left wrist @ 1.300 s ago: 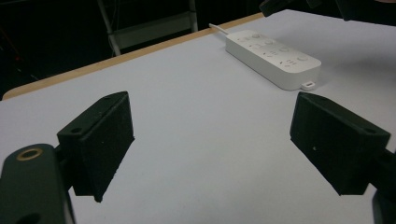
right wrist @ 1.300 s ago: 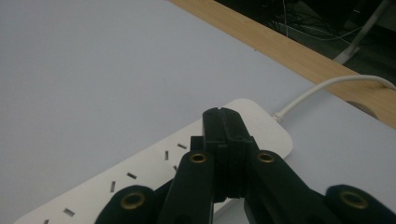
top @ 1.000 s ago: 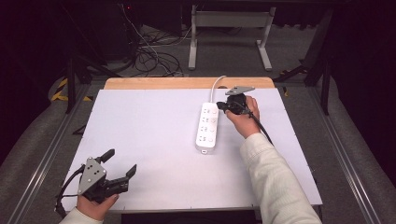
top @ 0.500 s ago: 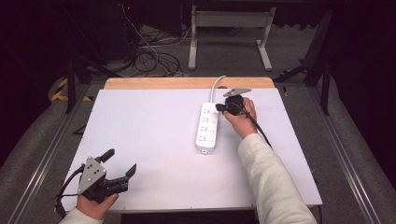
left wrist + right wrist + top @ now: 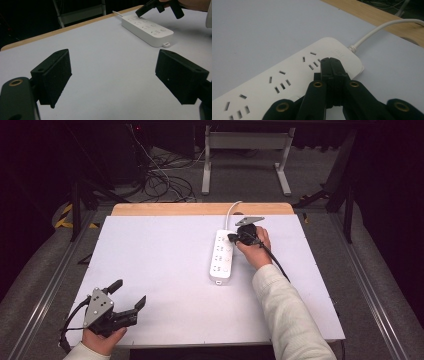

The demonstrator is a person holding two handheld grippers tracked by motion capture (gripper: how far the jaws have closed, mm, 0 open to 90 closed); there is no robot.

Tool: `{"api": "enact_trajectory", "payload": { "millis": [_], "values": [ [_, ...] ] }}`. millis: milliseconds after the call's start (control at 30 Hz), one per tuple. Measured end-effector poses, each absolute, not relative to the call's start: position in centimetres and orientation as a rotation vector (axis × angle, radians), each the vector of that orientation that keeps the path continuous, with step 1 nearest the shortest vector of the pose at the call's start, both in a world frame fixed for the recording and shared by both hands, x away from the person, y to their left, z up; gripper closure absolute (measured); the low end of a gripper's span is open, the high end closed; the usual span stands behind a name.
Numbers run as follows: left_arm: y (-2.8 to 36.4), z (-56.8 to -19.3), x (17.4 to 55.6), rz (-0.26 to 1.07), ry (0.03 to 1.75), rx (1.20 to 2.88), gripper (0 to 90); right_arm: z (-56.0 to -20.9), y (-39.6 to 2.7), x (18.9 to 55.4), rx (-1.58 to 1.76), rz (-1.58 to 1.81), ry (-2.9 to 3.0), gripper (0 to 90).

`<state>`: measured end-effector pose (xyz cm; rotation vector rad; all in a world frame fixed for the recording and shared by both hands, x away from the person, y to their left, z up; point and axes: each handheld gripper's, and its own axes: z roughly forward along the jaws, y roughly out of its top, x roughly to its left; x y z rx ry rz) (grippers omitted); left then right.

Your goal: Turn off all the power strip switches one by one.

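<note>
Right claw (image 5: 333,65) clenched, empty, tip over power strip (image 5: 287,82) near its cord end, frame centre. Press straight down, gently. Left claw (image 5: 112,82) released, idle.

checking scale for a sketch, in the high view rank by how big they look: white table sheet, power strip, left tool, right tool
1. white table sheet
2. power strip
3. left tool
4. right tool

The left tool sits nearer the camera and stands open, while the right tool is shut and partly covered by the hand, so ranks 3 and 4 are unsure.
</note>
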<state>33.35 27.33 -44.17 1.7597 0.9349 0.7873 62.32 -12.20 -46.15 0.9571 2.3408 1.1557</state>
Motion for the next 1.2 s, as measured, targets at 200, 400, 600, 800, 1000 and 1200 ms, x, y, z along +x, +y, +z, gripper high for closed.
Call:
{"api": "enact_trajectory", "payload": {
  "millis": [200, 400, 600, 800, 1000, 1200],
  "values": [
    [27.33, -44.16, 33.32, 0.788, 0.933, 1.760, 14.0, -46.28, -12.07, 62.33, 0.960, 1.148, 2.336, 90.0],
    [27.30, -44.15, 33.29, 0.789, 0.932, 1.761, 14.0, -46.49, -11.91, 62.28, 0.958, 1.127, 2.334, 90.0],
    [27.26, -44.13, 33.24, 0.792, 0.931, 1.759, 14.0, -46.45, -11.87, 62.18, 0.968, 1.123, 2.341, 90.0],
    [27.22, -44.10, 33.16, 0.791, 0.931, 1.756, 14.0, -46.42, -11.70, 62.03, 0.968, 1.105, 2.338, 90.0],
    [27.23, -44.09, 33.16, 0.790, 0.930, 1.756, 14.0, -46.42, -11.70, 62.03, 0.979, 1.108, 2.336, 90.0],
    [27.25, -44.08, 33.16, 0.792, 0.928, 1.756, 14.0, -46.48, -11.48, 62.05, 0.976, 1.107, 2.325, 90.0]
  ]
}}
